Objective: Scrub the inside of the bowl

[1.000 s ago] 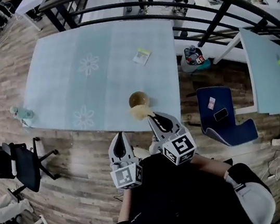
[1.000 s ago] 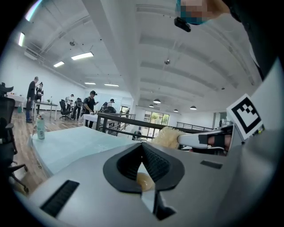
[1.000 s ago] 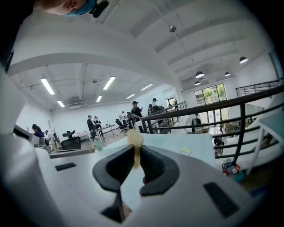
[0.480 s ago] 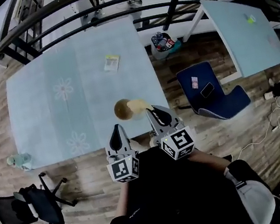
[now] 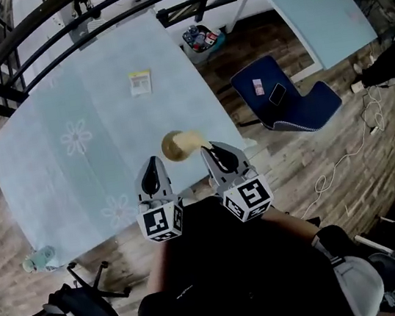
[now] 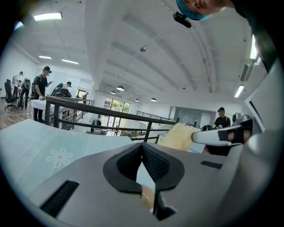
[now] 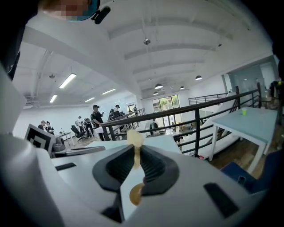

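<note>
A tan bowl (image 5: 172,147) stands near the front edge of the pale blue table (image 5: 73,173). My right gripper (image 5: 209,148) is shut on a yellow sponge (image 5: 193,142), which lies against the bowl's right rim. In the right gripper view the sponge (image 7: 135,138) sticks up from between the closed jaws of that gripper (image 7: 135,153), and a bit of the bowl (image 7: 135,194) shows below them. My left gripper (image 5: 151,167) hangs just left of the bowl, over the table edge, shut with nothing in it. Its own view shows the sponge (image 6: 179,135) to the right of that gripper (image 6: 143,150).
A small paper card (image 5: 140,82) lies further back on the table. A blue chair (image 5: 286,101) stands to the right, with a second table (image 5: 311,5) behind it. A dark railing (image 5: 29,35) runs along the table's far side. A black office chair (image 5: 84,313) is at the lower left.
The head view has swung, so the table now sits turned and further left. Both grippers stay by the bowl, and the right one still has the sponge at its rim.
</note>
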Action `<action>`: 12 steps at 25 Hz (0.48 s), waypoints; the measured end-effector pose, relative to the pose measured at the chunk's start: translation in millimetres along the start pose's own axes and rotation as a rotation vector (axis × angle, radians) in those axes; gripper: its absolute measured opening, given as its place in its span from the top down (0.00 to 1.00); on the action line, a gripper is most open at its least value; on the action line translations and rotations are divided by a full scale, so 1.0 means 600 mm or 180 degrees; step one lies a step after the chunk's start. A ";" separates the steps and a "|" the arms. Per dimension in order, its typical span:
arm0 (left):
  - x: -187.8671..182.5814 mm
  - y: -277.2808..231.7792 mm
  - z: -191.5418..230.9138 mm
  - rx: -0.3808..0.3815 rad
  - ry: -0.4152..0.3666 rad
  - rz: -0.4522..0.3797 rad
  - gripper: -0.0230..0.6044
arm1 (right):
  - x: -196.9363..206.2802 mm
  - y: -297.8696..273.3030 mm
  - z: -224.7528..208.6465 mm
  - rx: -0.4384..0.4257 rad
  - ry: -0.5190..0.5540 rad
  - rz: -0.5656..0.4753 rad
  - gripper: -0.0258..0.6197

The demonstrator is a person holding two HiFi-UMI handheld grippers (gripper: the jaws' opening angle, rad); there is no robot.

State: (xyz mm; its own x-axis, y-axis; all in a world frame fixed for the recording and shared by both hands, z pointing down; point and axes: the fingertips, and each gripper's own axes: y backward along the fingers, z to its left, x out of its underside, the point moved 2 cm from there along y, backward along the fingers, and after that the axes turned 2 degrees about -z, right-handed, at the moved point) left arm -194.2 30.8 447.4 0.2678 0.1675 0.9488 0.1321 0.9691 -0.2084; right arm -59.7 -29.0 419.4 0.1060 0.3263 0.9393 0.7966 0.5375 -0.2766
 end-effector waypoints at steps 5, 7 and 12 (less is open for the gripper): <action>0.026 -0.023 0.050 0.0137 0.0046 0.0199 0.94 | 0.021 -0.016 0.034 0.0190 -0.0092 0.0013 0.89; 0.045 -0.034 0.063 0.0191 0.0089 0.0318 0.94 | 0.032 -0.020 0.039 0.0264 -0.0119 0.0049 0.89; 0.095 -0.057 0.078 0.0330 0.0281 0.0695 0.94 | 0.049 -0.017 0.035 0.0470 -0.0196 0.0161 0.89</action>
State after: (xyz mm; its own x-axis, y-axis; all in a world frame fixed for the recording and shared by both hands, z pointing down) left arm -228.1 15.5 519.9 0.3621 0.3629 0.8586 -0.0353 0.9258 -0.3764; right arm -77.3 -8.5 445.3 0.1035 0.4006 0.9104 0.6946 0.6261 -0.3544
